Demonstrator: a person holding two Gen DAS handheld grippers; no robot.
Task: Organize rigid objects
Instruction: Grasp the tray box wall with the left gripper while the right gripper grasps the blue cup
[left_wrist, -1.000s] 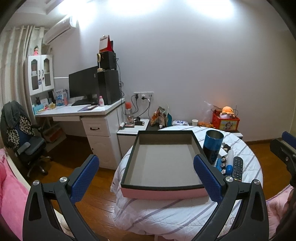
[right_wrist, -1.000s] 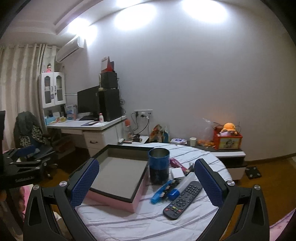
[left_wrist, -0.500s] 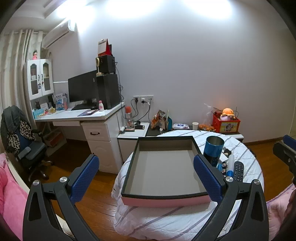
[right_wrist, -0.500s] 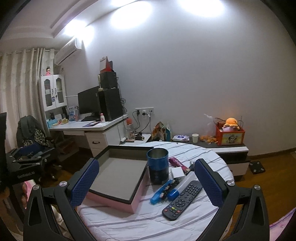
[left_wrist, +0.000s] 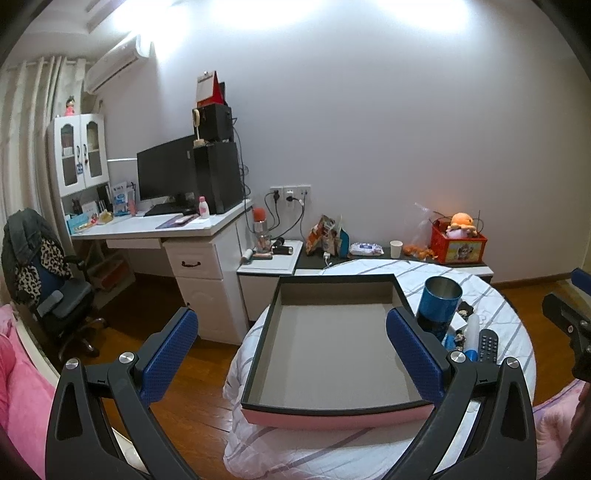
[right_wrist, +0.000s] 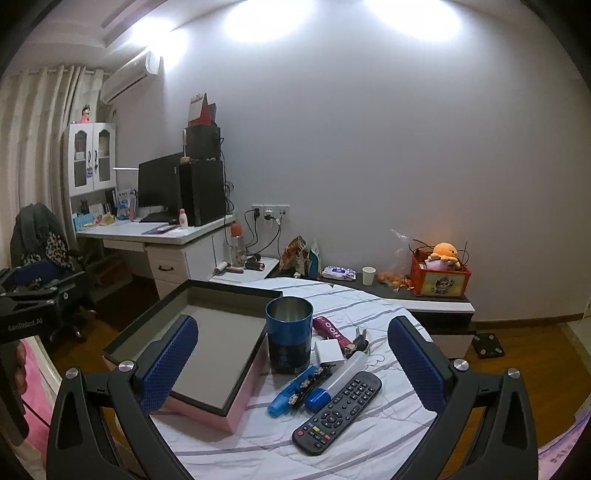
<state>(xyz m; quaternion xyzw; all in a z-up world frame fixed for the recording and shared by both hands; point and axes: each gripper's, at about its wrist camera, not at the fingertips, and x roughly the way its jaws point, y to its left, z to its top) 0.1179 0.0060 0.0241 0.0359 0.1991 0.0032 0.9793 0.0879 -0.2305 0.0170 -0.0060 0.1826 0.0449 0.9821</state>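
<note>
Nearest the lens, the left hand-held gripper (left_wrist: 291, 343) and the right hand-held gripper (right_wrist: 291, 350) both hang with fingers spread wide, pinching nothing, above the round desk (right_wrist: 369, 435) with its striped cloth. Only the right wrist view shows clearly the remote control (right_wrist: 338, 411), the blue-capped white tube (right_wrist: 338, 380) and the white square block (right_wrist: 328, 350) lying together right of the tray. The pink-sided tray (left_wrist: 336, 415) holds nothing. Just beside its right edge stands the blue cup (right_wrist: 289, 339), upright; its inside looks bare. Farther back, a red box (left_wrist: 458, 248) holds an orange plush toy (left_wrist: 462, 220).
</note>
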